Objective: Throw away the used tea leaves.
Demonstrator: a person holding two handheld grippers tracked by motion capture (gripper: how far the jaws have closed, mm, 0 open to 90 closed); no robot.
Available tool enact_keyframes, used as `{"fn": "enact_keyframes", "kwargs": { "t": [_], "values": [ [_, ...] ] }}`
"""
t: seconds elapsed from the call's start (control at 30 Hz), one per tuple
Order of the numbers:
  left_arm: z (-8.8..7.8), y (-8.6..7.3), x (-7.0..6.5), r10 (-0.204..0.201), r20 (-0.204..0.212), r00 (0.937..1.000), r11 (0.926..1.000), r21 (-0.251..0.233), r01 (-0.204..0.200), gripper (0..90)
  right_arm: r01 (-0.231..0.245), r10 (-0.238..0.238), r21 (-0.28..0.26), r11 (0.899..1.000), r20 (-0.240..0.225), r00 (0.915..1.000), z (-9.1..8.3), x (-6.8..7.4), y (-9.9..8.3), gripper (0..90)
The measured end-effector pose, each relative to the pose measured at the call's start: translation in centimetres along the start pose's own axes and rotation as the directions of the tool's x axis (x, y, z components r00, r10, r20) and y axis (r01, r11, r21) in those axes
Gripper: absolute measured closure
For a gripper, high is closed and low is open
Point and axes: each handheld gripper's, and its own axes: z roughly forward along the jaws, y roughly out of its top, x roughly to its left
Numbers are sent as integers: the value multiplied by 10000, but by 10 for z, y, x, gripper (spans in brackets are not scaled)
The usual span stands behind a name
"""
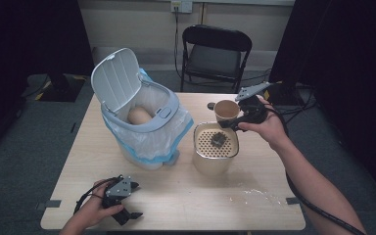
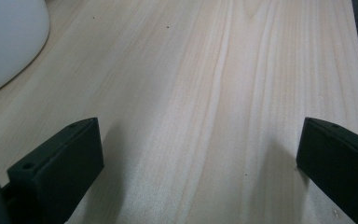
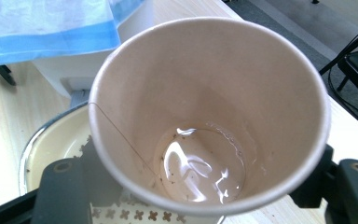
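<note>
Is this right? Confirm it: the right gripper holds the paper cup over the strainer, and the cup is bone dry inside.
Not quite. The right gripper does hold the cup over the strainer, but the cup is not dry: the right gripper view shows a little liquid with dark specks pooled at its bottom.

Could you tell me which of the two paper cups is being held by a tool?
The cup over the strainer pot, clamped in the right tool; the other cup lies inside the open bin.
</note>
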Motion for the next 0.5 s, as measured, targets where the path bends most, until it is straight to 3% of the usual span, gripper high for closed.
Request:
{"fn": "enact_keyframes", "kwargs": {
  "t": [0.5],
  "values": [
    [0,0,0,8,46,10000,10000,-57,-8,0,24,-26,-49,10000,-445,9990,-4,2,20,286]
  ]
}}
